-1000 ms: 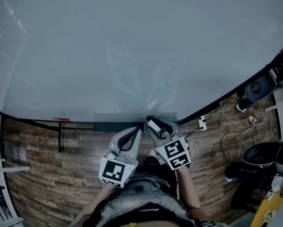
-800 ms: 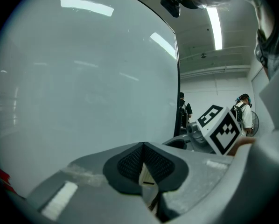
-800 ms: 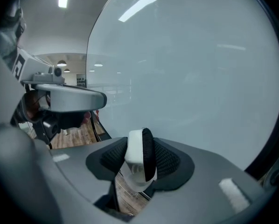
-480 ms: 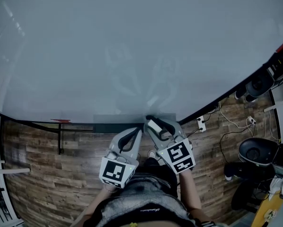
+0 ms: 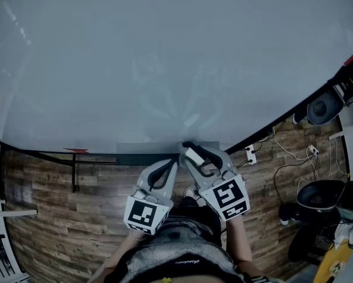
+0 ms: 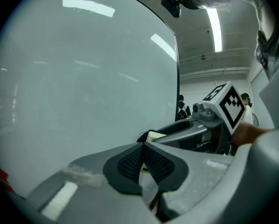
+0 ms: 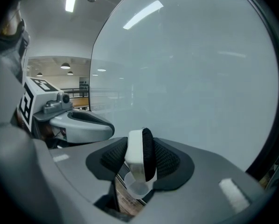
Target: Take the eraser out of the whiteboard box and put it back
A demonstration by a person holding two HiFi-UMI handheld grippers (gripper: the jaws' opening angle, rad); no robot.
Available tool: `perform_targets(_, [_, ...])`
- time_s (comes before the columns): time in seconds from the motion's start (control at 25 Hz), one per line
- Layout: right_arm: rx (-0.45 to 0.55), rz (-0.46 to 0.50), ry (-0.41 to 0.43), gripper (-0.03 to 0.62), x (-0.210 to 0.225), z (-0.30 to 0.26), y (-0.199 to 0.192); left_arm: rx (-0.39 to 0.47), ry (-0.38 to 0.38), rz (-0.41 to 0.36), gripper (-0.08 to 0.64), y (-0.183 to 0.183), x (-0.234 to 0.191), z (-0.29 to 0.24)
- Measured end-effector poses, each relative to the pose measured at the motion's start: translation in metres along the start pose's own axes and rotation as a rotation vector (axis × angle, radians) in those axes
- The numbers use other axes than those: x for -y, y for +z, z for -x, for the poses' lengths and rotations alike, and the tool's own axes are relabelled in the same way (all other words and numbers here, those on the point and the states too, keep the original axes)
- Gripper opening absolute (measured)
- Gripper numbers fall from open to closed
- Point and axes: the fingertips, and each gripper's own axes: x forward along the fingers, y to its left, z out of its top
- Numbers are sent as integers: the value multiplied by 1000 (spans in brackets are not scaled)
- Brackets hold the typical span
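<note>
**Two claws, one eraser, held off the whiteboard's lower edge**

Two claws sit side by side just above the person's lap in the head view, each with one marker cube at its back. The left claw point(image 5: 168, 165) is clenched on nothing. Its own view shows the dark pads point(image 6: 130, 162) pressed together with no gap. The right claw point(image 5: 191, 153) grips the single eraser point(image 5: 193, 157), which the head view shows only as a small pale block at the claw's tip.

The right gripper view shows more. The eraser point(image 7: 136, 154) stands on edge between the pads, its white back toward the left claw point(image 7: 81, 123) and its black felt on the other side. From the left gripper view, only a pale corner of the eraser point(image 6: 154, 136) pokes out of the right claw point(image 6: 184, 133).

Just beyond the tips, a grey strip that may be the whiteboard box point(image 5: 141, 147) runs along the base of the one whiteboard point(image 5: 164, 63). Wooden floor point(image 5: 52, 205) lies below. Far off, only the left gripper view catches two people point(image 6: 182, 107).
</note>
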Motion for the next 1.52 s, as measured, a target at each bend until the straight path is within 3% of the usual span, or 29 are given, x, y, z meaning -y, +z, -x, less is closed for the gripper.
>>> perform_targets(0.32, [23,28,4,173,-4,11,15,5,-6,-8,2,-1,2,2])
perform_targets(0.68, [51,24,-11,173,-1,21,28,4,1,52,2,4,6,3])
perform_targets(0.88, [58,24,-17,173,0,23,30,13,-12,10,2,2,7,2])
perform_targets(1.04, [59,16,-18,173,0,25,33,5,-7,33,2,3,9,2])
perform_targets(1.2, [71,12,-17,172,0,30,37,6,-24,-24,2,1,10,2])
perform_targets(1.52, [78,10,-13,172,-1,38,40,5,-6,24,2,1,12,3])
